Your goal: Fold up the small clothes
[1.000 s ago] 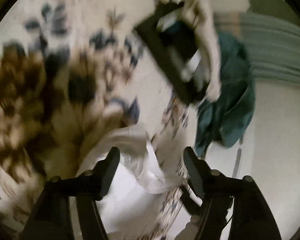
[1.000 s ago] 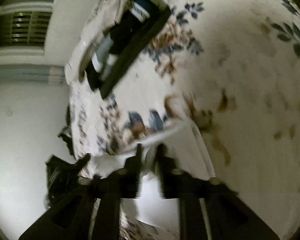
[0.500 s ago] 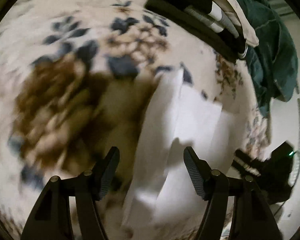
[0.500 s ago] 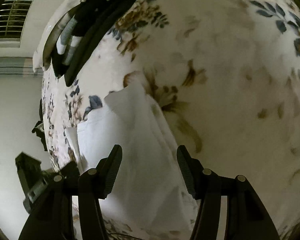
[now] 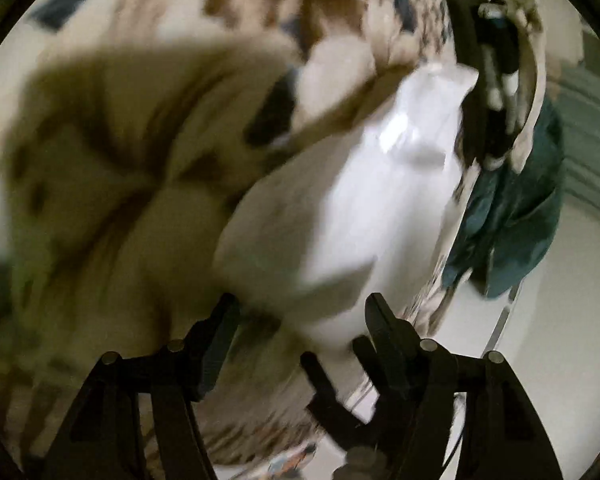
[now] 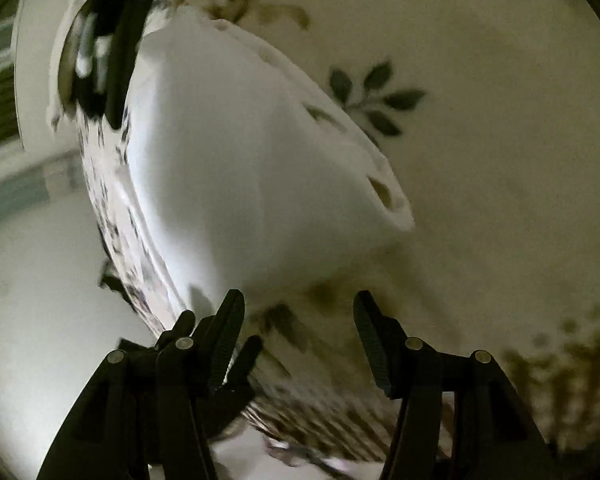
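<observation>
1. White garment: lies folded on the floral bedspread close to its edge, flat enough for a further fold.
2. Right gripper: fingers spread, empty, poised just short of the garment's near end.
3. Left gripper: fingers likewise spread, holding nothing; view blurred.
4. Black tray: holds rolled items, beyond the garment.
5. Teal cloth: drapes over the bedspread's edge.
</observation>
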Demonstrator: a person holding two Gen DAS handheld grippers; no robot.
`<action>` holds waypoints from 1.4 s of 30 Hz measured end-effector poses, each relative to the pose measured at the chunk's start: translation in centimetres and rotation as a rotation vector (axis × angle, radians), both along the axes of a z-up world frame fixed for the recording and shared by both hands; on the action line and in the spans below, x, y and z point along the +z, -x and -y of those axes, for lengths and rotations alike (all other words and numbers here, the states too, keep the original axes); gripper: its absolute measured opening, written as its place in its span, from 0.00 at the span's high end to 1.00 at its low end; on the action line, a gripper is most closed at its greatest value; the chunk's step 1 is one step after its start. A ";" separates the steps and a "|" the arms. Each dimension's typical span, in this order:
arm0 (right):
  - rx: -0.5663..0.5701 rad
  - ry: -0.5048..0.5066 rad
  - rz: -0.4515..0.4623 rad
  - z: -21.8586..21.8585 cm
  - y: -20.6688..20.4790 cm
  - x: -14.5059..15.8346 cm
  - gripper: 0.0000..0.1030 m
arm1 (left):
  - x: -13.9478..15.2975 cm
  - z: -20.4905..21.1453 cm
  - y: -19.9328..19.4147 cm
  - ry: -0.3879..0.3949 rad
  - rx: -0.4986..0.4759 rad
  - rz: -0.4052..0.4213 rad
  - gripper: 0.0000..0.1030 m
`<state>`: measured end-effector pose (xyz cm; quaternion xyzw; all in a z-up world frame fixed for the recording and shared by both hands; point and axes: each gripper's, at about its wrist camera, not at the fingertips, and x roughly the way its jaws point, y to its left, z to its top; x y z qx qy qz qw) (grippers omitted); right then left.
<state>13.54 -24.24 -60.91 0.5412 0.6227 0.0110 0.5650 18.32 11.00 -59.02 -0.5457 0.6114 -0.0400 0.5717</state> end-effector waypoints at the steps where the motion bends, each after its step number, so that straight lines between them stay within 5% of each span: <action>1: -0.041 -0.004 0.012 0.3 0.0 -0.3 0.75 | 0.2 -0.2 -0.3 -0.015 0.022 0.029 0.73; 2: -0.072 0.003 0.006 0.5 0.0 -0.4 0.83 | 0.5 -0.4 -0.7 -0.036 0.022 0.036 0.85; 7: -0.084 0.046 0.015 0.4 0.8 1.1 0.89 | 3.7 -2.9 -1.3 -0.173 0.023 0.118 0.87; 9: -0.086 0.091 0.012 0.6 0.8 1.5 0.89 | 5.0 -6.4 -0.8 -0.289 0.098 0.144 0.87; 11: -0.097 0.071 0.000 1.3 1.1 1.1 0.89 | 5.0 -9.9 0.0 -0.313 0.168 0.129 0.88; 14: -0.057 0.053 0.015 1.3 0.4 1.4 0.87 | 4.0 -11.5 1.0 -0.249 0.163 0.063 0.76; 16: -0.009 0.072 0.015 1.2 0.1 1.8 0.77 | 3.1 -9.8 2.0 -0.167 0.110 0.033 0.35; 17: 0.016 0.078 0.017 1.1 0.1 2.0 0.72 | 2.8 -8.5 2.6 -0.128 0.103 0.030 0.35; 19: 0.041 0.096 0.013 1.3 0.2 2.4 0.46 | 1.3 -5.6 3.1 -0.031 0.081 0.017 0.35; 23: 0.049 0.133 0.032 2.7 0.4 3.3 0.42 | -0.8 -2.7 2.9 0.074 0.138 0.026 0.35; 24: 0.045 0.116 0.030 3.0 0.5 3.1 0.42 | -1.1 -2.3 2.7 0.072 0.169 0.038 0.38; 26: -0.023 0.075 0.025 3.6 1.0 2.3 0.50 | -0.5 -2.2 2.3 0.034 0.230 0.079 0.71; 27: -0.051 0.089 0.009 4.3 1.5 1.6 0.85 | -0.1 -2.4 1.9 0.018 0.224 0.088 0.86; 32: -0.099 0.077 -0.030 5.5 2.3 0.7 0.91 | 2.1 -6.9 1.3 -0.145 0.159 0.127 0.87; 33: -0.069 0.091 -0.027 5.5 2.4 1.0 0.90 | 2.4 -8.1 1.0 -0.176 0.130 0.115 0.85; 35: -0.004 0.144 -0.038 5.6 2.2 1.8 0.66 | 3.3 -8.8 -0.4 -0.238 0.062 0.123 0.73; 36: 0.026 0.187 -0.037 6.0 2.0 2.6 0.44 | 3.7 -8.8 -1.1 -0.261 0.019 0.138 0.49; 37: 0.025 0.206 -0.012 6.6 2.0 3.3 0.37 | 4.3 -8.5 -2.5 -0.279 -0.035 0.169 0.38; 42: 0.053 0.238 0.116 8.5 -2.1 5.2 0.37 | 3.1 -4.6 -9.4 -0.240 -0.251 0.256 0.38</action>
